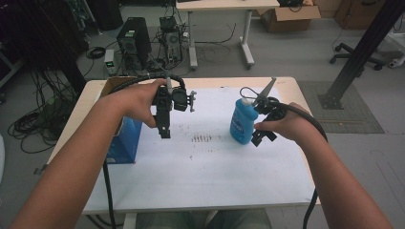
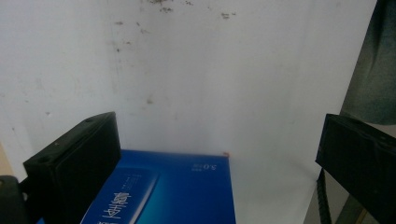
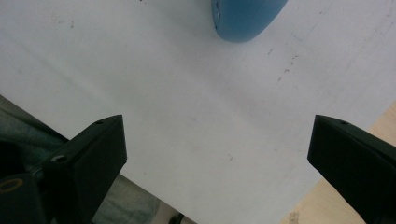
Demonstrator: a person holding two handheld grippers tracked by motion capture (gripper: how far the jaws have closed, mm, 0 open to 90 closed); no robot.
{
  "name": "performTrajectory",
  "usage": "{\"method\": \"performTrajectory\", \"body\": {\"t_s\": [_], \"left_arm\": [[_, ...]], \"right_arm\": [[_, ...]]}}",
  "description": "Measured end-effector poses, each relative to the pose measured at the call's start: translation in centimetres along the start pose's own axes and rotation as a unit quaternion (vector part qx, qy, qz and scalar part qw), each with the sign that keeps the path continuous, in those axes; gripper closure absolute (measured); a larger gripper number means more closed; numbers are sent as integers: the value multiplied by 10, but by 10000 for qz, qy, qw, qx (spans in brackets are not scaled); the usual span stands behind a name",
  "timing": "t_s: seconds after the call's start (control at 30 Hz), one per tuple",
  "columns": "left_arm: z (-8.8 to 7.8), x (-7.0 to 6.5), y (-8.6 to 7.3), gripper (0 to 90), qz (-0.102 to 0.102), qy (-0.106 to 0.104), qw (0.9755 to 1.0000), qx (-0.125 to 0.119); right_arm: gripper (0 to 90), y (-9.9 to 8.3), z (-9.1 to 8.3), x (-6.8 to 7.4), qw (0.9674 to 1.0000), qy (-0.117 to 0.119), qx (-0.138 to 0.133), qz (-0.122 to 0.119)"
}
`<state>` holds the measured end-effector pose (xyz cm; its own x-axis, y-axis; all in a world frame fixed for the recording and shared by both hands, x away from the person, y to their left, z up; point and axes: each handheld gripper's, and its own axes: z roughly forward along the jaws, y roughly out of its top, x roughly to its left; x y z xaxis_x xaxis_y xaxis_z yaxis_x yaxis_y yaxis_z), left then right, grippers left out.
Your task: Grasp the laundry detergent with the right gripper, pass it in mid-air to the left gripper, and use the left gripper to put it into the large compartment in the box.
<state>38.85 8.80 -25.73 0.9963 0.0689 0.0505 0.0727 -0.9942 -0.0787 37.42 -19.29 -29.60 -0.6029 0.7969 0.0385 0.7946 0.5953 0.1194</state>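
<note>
Blue bottle [image 1: 241, 123] looks smooth, slippery and liquid-heavy; grip its waist. Left gripper [image 2: 219, 154] and right gripper [image 3: 217, 154] both gape, holding nothing.

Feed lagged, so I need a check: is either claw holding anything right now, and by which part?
Nothing is held. Left claw and right claw both gape open over the white table.

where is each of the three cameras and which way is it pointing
High view: above the person's side, looking forward and down at the table; both forearms, left tool, right tool.
Left gripper view: on the left tool, facing down; open jaws, blue box.
Right gripper view: on the right tool, facing down; open jaws, blue bottle.
Shared: white tabletop; high view also shows box and bottle.
</note>
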Motion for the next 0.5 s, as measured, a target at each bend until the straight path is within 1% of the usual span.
{"method": "performTrajectory", "body": {"t_s": [0.03, 0.23, 0.4, 0.5], "left_arm": [[0, 0, 0, 2, -6, 3, 10000, 12], [0, -1, -1, 2, -6, 9, 10000, 33], [0, -2, -2, 2, 3, 11, 10000, 48], [0, -3, -2, 2, -5, 18, 10000, 41]], "right_arm": [[47, -1, 1, -1, 10000, -11, -80, 23], [49, -4, 6, -3, 9996, -17, -261, 57], [51, -9, 16, -5, 9989, 47, -468, 72], [52, -10, 19, -6, 9986, 55, -512, 98]]}}
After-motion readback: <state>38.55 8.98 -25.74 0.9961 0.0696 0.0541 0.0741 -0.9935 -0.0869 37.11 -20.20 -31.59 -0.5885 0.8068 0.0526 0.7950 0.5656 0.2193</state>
